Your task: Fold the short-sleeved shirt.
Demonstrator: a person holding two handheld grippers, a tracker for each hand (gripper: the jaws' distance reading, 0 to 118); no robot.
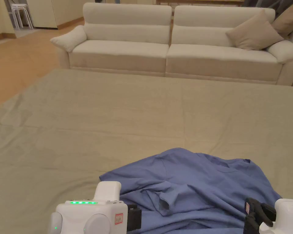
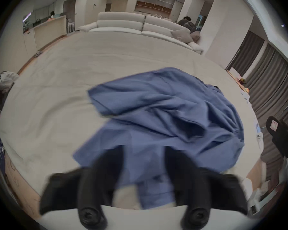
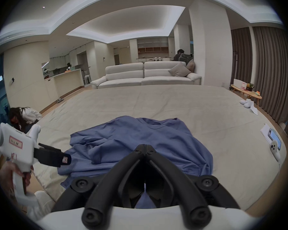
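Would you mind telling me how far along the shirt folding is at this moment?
Nothing looks folded yet: the blue short-sleeved shirt lies crumpled on the beige sheet. The left gripper is open above its near edge; the right gripper is shut, holding nothing. Spreading flat and every fold remain.

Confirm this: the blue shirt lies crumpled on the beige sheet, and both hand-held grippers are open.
Not quite. The blue shirt does lie crumpled on the beige sheet, but the right hand-held gripper is shut, jaws touching in the right gripper view. The left hand-held gripper is open.
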